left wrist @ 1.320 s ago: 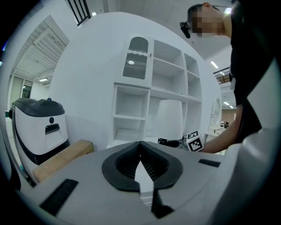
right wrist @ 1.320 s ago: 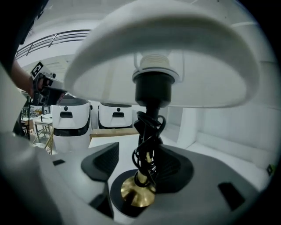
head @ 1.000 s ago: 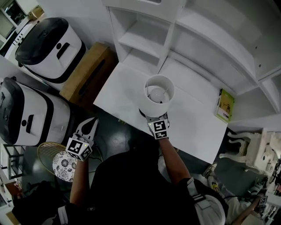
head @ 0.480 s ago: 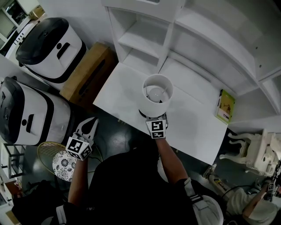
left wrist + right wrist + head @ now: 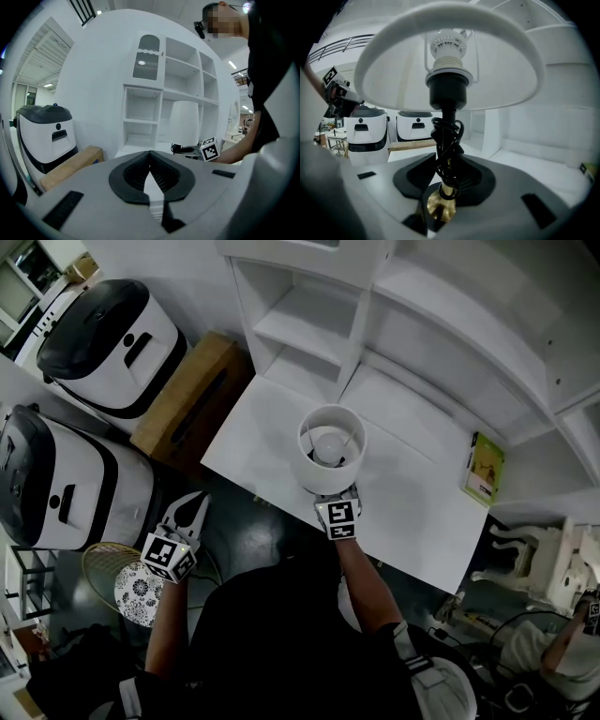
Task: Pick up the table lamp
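Lamp: white drum-shaded table lamp (image 5: 332,448), smooth brass stem (image 5: 442,199), coiled black cord (image 5: 447,140).
Right gripper (image 5: 337,495): my jaws closing, pinching that stem.
Left gripper (image 5: 194,505): tilted slightly down, jaws pressed together.

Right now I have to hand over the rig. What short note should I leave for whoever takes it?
Right gripper: jaws closing on the table lamp, on its cord-wrapped stem below the shade.
Left gripper: shut, empty, held off the table edge.
Lamp: standing on the white table in front of the shelves.
Done: reach made, stem between the jaws.
Left: finish the squeeze, then lift the lamp.
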{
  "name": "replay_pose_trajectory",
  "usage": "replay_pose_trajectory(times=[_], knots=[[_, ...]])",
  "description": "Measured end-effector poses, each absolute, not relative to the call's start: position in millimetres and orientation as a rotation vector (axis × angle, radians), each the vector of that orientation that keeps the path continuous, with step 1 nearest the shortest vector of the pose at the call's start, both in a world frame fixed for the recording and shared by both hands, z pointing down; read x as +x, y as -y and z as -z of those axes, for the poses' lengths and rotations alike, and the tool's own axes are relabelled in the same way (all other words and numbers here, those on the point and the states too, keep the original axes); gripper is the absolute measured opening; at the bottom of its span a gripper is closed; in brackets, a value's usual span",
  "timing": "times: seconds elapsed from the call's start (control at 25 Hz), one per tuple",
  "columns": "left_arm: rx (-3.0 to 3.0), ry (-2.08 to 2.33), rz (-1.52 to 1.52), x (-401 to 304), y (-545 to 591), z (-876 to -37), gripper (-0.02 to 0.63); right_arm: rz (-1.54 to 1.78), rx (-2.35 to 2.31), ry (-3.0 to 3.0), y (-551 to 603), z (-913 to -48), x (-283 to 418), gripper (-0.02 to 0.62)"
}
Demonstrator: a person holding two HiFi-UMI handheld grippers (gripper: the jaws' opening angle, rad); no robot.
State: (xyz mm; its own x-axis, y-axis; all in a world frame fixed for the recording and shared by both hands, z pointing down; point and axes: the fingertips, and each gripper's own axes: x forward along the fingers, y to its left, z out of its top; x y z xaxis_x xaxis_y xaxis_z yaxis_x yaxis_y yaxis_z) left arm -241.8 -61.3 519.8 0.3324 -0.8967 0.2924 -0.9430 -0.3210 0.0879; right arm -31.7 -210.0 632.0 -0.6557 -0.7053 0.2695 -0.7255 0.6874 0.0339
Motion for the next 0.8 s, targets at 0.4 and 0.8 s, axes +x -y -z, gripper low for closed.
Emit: replay_pose_trajectory(times=[0.4,0.8], knots=[[2.367,1.636,-0.289,-237,65,-522,0.011,-0.169,1.172,2.649,207,-634,-23,0.124],[2.387,1.602,-0.286,-230,69,-525,0.011,-0.178,1.212,2.654,210,-618,-11,0.123]])
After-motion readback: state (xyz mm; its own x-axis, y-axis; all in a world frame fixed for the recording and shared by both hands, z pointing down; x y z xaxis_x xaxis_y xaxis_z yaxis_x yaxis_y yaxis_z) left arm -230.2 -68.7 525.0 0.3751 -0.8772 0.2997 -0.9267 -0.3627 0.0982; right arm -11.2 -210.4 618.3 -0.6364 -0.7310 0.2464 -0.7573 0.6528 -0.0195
